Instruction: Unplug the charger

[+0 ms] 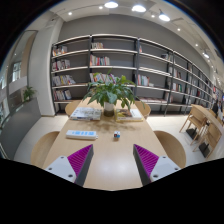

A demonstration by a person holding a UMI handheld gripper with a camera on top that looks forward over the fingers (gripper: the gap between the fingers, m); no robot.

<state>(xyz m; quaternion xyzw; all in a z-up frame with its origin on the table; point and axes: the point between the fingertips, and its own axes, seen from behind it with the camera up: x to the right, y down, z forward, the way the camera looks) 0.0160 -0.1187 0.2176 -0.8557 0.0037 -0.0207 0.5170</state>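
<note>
1. Wooden table (110, 150) stretches ahead of the gripper (113, 160), whose fingers stand wide apart with nothing between them.
2. On the left lies a white power strip (82, 134), just beyond the left finger; the charger, if plugged there, is too small to make out, so a blind approach could close on the strip itself and drag it.
3. Behind it rest some papers (86, 113), which a sweeping move might push off.
4. At the middle stands a potted plant (110, 94); overshooting forward could knock it.
5. To the right lies a small dark object (117, 134), easily mistaken for the charger.
6. Bookshelves (120, 62) stand well beyond, out of harm.
</note>
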